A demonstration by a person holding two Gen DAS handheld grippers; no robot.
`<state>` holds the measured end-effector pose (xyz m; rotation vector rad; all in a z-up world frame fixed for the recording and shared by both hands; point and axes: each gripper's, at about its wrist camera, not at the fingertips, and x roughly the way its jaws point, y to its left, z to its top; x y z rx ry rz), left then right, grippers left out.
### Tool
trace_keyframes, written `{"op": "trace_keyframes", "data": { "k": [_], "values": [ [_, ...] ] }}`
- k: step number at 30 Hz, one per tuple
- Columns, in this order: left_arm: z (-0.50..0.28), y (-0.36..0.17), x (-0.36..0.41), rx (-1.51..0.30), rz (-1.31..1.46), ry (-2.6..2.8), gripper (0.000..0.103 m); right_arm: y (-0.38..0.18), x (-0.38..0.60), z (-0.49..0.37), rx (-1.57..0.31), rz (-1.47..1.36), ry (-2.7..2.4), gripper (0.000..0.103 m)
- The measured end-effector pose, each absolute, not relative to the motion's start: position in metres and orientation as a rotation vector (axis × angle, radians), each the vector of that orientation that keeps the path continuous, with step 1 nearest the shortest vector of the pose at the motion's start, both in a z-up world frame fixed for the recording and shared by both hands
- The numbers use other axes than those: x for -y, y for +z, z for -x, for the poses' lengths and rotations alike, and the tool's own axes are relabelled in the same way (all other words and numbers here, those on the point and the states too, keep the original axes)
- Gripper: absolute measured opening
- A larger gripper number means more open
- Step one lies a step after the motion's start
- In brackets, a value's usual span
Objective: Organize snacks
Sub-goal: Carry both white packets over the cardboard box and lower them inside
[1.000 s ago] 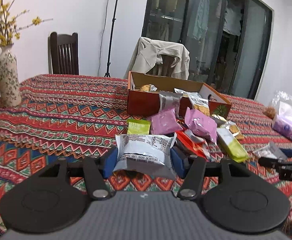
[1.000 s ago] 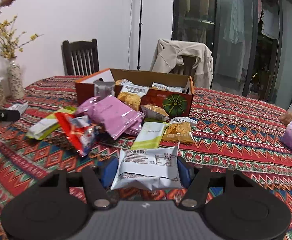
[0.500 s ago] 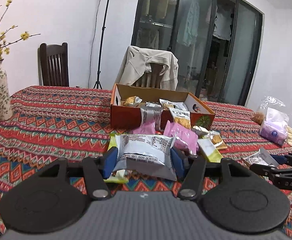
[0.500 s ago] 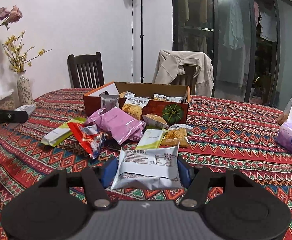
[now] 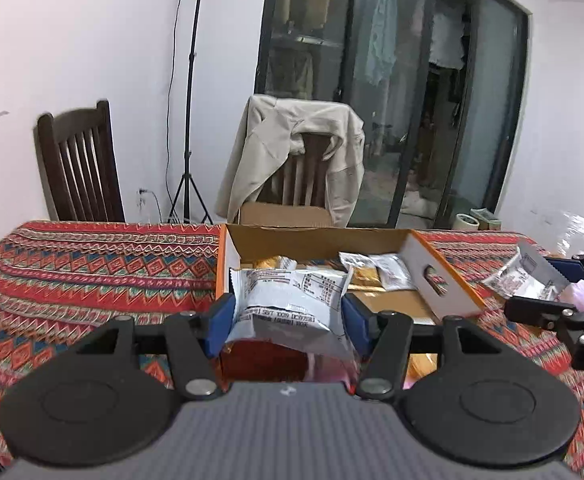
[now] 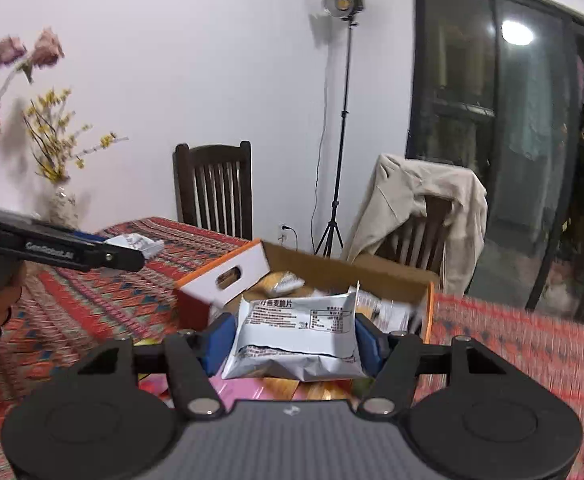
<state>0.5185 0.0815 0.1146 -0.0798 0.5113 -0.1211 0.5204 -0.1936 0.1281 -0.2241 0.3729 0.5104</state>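
Note:
My left gripper (image 5: 288, 322) is shut on a white snack packet (image 5: 292, 300) and holds it over the near edge of the open cardboard box (image 5: 432, 276). My right gripper (image 6: 294, 342) is shut on a second white snack packet (image 6: 298, 332) just before the same box (image 6: 228, 276). A few packets (image 5: 376, 270) lie inside the box. The right gripper shows at the right of the left wrist view (image 5: 560, 280), the left gripper at the left of the right wrist view (image 6: 92, 256). Pink and orange packets (image 6: 276, 388) lie under the right gripper.
The table wears a red patterned cloth (image 5: 92, 264). A chair draped with a beige jacket (image 5: 296, 160) stands behind the box, a dark wooden chair (image 5: 80, 164) to the left. A flower vase (image 6: 62, 204) stands at the table's left. A light stand (image 6: 340, 128) is by the wall.
Both grippers have risen and moved forward with their packets, from above the loose snack pile to the box's near edge. The box now fills the middle of both views.

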Motion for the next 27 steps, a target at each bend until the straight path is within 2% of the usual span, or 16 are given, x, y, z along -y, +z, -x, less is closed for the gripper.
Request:
{"op": "trace_keyframes", "data": {
  "k": [10, 20, 22, 26, 27],
  "values": [
    [-0.668, 0.106, -0.088, -0.59, 0.057, -0.08, 0.059, 0.122, 0.145, -0.691, -0.53, 0.149, 0.536, 0.063],
    [-0.775, 0.066, -0.073, -0.728, 0.087, -0.07, 0.059, 0.054, 0.103, -0.825, -0.839, 0.096, 0.473, 0.064],
    [-0.787, 0.058, -0.069, -0.755, 0.103, -0.075, 0.059, 0.041, 0.097, -0.838, -0.866, 0.113, 0.454, 0.071],
    [-0.799, 0.047, -0.059, -0.775, 0.125, -0.085, 0.059, 0.037, 0.102, -0.839, -0.872, 0.13, 0.448, 0.074],
    [-0.8, 0.046, -0.056, -0.776, 0.118, -0.087, 0.06, 0.04, 0.105, -0.837, -0.865, 0.139, 0.457, 0.082]
  ]
}}
